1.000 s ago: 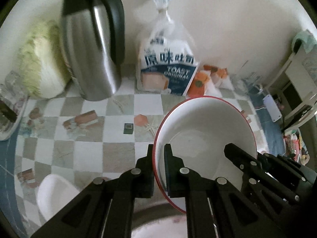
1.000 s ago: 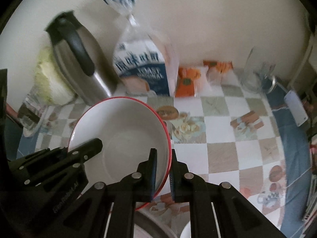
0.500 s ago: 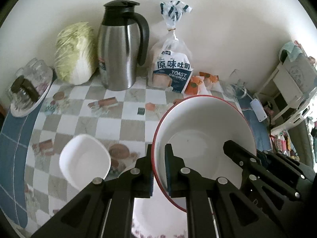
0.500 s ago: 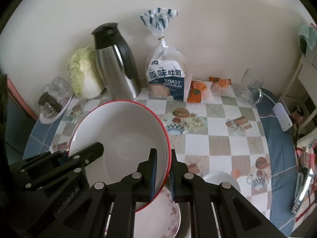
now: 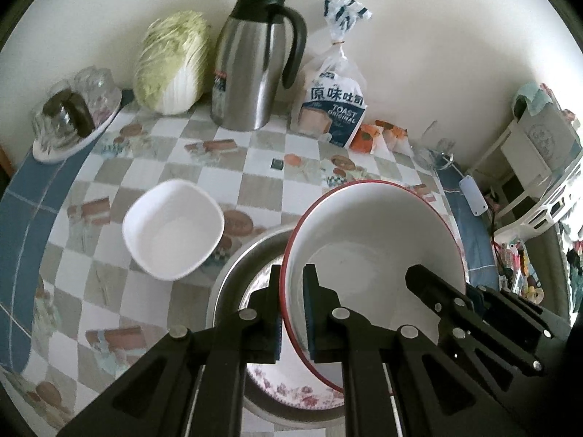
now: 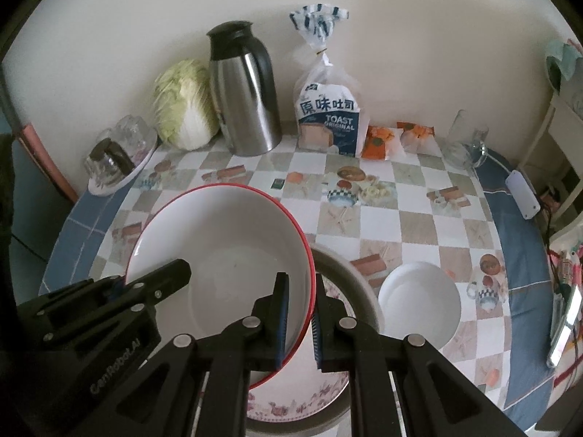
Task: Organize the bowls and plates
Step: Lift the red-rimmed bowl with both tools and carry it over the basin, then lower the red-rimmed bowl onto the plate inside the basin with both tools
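Note:
A large white bowl with a red rim [image 5: 371, 240] [image 6: 226, 251] is held by both grippers. My left gripper [image 5: 293, 291] is shut on its left rim and my right gripper [image 6: 300, 295] is shut on its right rim. The bowl hangs above a floral plate [image 5: 291, 389] [image 6: 302, 400] that lies in a metal basin [image 5: 226, 284] [image 6: 360, 284]. A white square bowl [image 5: 173, 227] sits on the table to the left. A small white round bowl [image 6: 419, 300] sits to the right of the basin.
At the back stand a steel thermos jug [image 5: 257, 62], a cabbage [image 5: 171, 62], a toast bag [image 5: 333, 105] and orange packets [image 6: 379, 140]. A tray of glasses [image 5: 69, 123] is far left, a glass [image 6: 464, 140] far right. Cutlery [image 6: 563, 318] lies at the right edge.
Both grippers have pulled back and up with the red-rimmed bowl. The view has widened, and the basin, floral plate and small bowls have come into sight beneath it.

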`<action>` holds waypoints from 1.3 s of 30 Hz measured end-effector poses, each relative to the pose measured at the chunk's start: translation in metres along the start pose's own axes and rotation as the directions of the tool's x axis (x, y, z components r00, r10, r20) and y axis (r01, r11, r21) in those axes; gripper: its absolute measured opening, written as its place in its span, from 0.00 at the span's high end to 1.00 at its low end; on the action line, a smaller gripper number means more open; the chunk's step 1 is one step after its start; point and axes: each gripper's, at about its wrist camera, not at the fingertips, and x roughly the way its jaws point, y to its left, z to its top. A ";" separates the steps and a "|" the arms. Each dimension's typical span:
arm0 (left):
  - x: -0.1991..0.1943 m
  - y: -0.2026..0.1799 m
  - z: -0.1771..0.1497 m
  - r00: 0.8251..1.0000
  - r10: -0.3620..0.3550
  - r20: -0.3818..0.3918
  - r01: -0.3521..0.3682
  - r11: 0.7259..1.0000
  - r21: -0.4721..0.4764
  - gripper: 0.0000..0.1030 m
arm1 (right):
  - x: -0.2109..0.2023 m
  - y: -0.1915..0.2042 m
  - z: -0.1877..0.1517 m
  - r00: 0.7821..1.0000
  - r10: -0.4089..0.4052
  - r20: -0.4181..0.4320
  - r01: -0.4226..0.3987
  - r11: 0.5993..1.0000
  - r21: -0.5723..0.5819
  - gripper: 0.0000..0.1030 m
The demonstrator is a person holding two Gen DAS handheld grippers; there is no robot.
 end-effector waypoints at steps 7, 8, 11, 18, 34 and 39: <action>0.008 0.012 -0.025 1.000 0.014 -0.005 -0.015 0.999 -0.034 0.90 | 0.011 0.007 -0.031 1.000 0.023 -0.015 -0.023 1.000 -0.008 0.88; 0.010 0.013 -0.028 1.000 0.015 -0.005 -0.016 0.999 -0.036 0.90 | 0.013 0.006 -0.034 0.999 0.029 -0.014 -0.029 1.000 -0.003 0.88; 0.015 0.017 -0.035 1.000 0.004 -0.017 -0.004 0.999 -0.042 0.90 | 0.017 0.007 -0.043 0.999 0.035 -0.015 -0.035 0.999 0.002 0.88; 0.027 0.022 -0.040 0.999 -0.002 -0.037 0.001 0.999 -0.037 0.90 | 0.026 0.004 -0.058 0.999 0.052 -0.012 -0.051 0.998 0.042 0.88; 0.044 0.013 -0.042 0.998 0.001 -0.062 -0.001 1.000 0.000 0.90 | 0.042 -0.009 -0.064 0.998 0.065 -0.020 -0.063 0.995 0.077 0.88; 0.046 0.009 -0.043 0.998 0.004 -0.060 -0.004 1.000 0.004 0.90 | 0.042 -0.014 -0.066 0.998 0.060 -0.023 -0.057 0.995 0.086 0.88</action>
